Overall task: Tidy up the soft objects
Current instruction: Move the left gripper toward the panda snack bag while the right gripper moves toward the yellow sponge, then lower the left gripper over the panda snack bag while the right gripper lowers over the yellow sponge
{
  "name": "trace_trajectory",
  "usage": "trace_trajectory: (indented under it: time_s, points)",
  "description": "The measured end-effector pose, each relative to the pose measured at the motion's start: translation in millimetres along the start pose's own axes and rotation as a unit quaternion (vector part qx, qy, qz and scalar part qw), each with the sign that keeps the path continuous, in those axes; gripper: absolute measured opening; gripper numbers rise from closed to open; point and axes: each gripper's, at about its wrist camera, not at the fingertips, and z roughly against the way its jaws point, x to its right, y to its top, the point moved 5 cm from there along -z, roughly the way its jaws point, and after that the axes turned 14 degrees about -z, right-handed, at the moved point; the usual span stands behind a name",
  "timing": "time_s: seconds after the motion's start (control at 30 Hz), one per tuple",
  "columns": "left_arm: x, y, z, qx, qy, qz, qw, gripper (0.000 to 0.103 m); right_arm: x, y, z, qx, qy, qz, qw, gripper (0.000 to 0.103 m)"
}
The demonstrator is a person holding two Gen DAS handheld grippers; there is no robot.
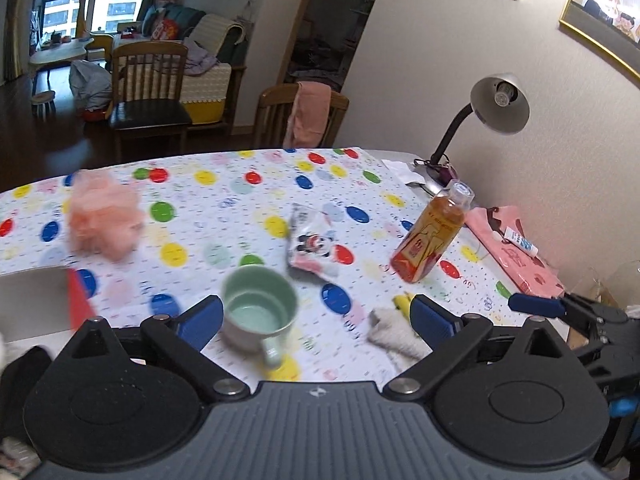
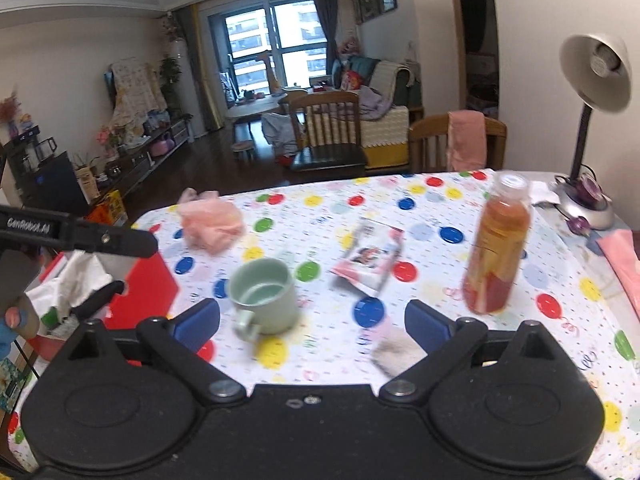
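Both the left gripper [image 1: 316, 316] and the right gripper [image 2: 312, 320] hang over the table [image 1: 240, 216] with jaws spread wide and empty, probably readying a pick, the pink mesh puff [image 1: 105, 219] lying far ahead-left of them and a fuzzy white cloth [image 1: 394, 332] beside each one's right jaw.

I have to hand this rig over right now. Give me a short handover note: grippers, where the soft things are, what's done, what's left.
Left gripper: open, empty, jaws wide, above the green mug.
Right gripper: open, empty.
Soft things on the dotted tablecloth: pink mesh pouf far left; cartoon-print pouch in the middle; white fluffy cloth near the front edge.
Not soft: the mug and the orange drink bottle.
Red-and-white box at the left edge with white cloth in it.
Done: cannot tell beyond that.
Left: the three soft items still lie loose.
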Motion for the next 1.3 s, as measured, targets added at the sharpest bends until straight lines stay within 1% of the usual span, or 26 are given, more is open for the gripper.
trace_trajectory:
  time_s: [0.2, 0.33, 0.47, 0.67, 0.73, 0.87, 1.0, 1.13, 1.3]
  points:
    - [23, 17, -52, -0.021, -0.01, -0.003, 0.9997, 0.101, 42, -1, -7, -0.005, -0.011, -0.003, 1.0, 0.099]
    - [36, 29, -82, -0.019, -0.01, -0.02, 0.9996, 0.101, 64, 0, -17, -0.013, -0.016, -0.012, 1.0, 0.099]
    - [46, 40, -113, -0.025, -0.01, -0.034, 0.999, 0.101, 81, -1, -27, -0.022, -0.021, -0.022, 0.999, 0.099]
    - [52, 54, -157, -0.028, -0.02, -0.03, 0.999, 0.101, 101, -2, -43, -0.033, -0.028, -0.028, 0.999, 0.098]
    - [54, 57, -171, -0.032, -0.012, -0.036, 0.9988, 0.101, 105, -1, -49, -0.039, -0.028, -0.03, 0.998, 0.096]
    - [55, 60, -200, -0.051, 0.008, -0.046, 0.9976, 0.101, 113, 0, -64, -0.049, -0.028, -0.036, 0.998, 0.094]
    - [46, 61, -228, -0.066, 0.027, -0.028, 0.997, 0.101, 121, 1, -80, -0.066, -0.021, -0.051, 0.996, 0.086]
    - [37, 62, -255, -0.088, 0.05, -0.017, 0.9948, 0.101, 131, 0, -97, -0.077, -0.027, -0.069, 0.994, 0.083]
    - [28, 60, -282, -0.108, 0.08, -0.006, 0.9909, 0.101, 146, -6, -117, -0.093, -0.048, -0.093, 0.99, 0.08]
